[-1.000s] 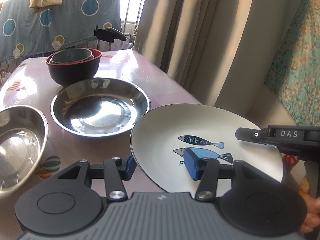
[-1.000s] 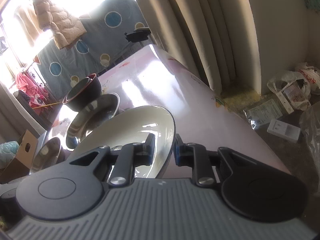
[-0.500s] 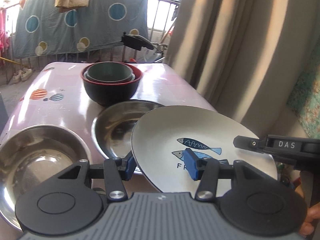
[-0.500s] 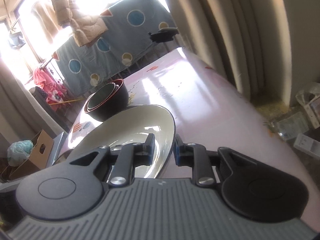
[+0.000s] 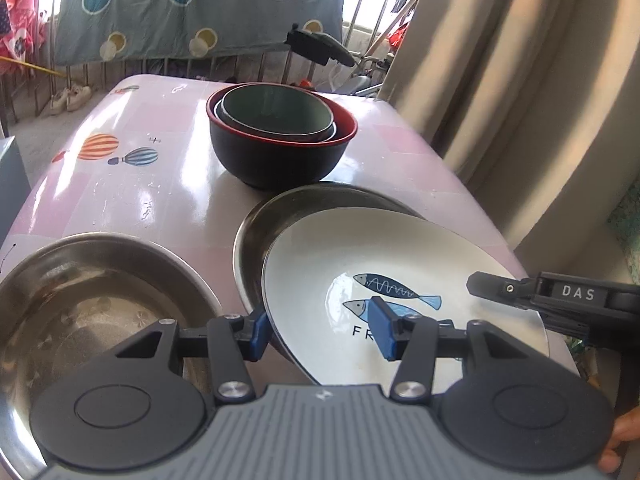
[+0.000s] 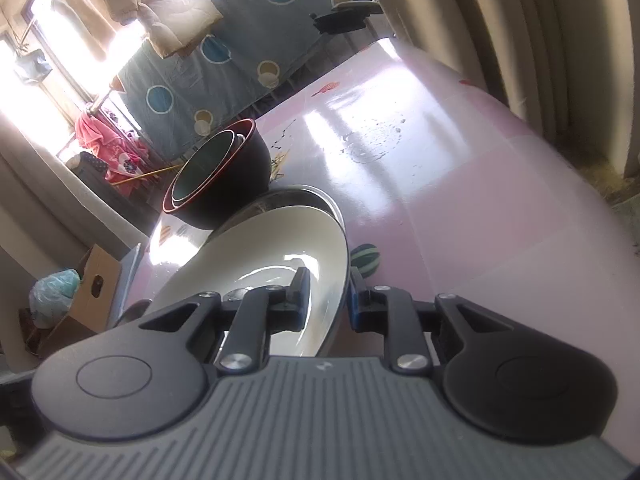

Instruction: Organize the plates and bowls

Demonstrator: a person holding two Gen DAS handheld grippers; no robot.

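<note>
The white fish plate (image 5: pixel 400 264) sat tilted in the lower right of the left-wrist view, its far edge over the steel plate (image 5: pixel 304 200) at frame centre; whether the two touched couldn't be told. The left gripper (image 5: pixel 320 334) straddled the plate's near rim w/ one blue pad (image 5: pixel 258 334) outside and under the rim, the other pad (image 5: pixel 380 334) over the fish print inside. The jaws stood partly spread; whether the pads actually pressed the plate couldn't be told. The right gripper (image 6: pixel 326 302) was pinched on the plate's rim (image 6: pixel 336 280) in the right-wrist view, fingers close together w/ the rim between them; its black finger tip (image 5: pixel 504 290) came in from the right edge of the left-wrist view, onto the plate's right side. A 2nd steel bowl (image 5: pixel 92 300) filled the lower left. The black bowl w/ red rim (image 5: pixel 280 156), w/ smaller bowls nested inside, stood upper centre on the pink table (image 5: pixel 132 192), just behind the steel plate. Curtains (image 5: pixel 520 80) hung at the upper right.
</note>
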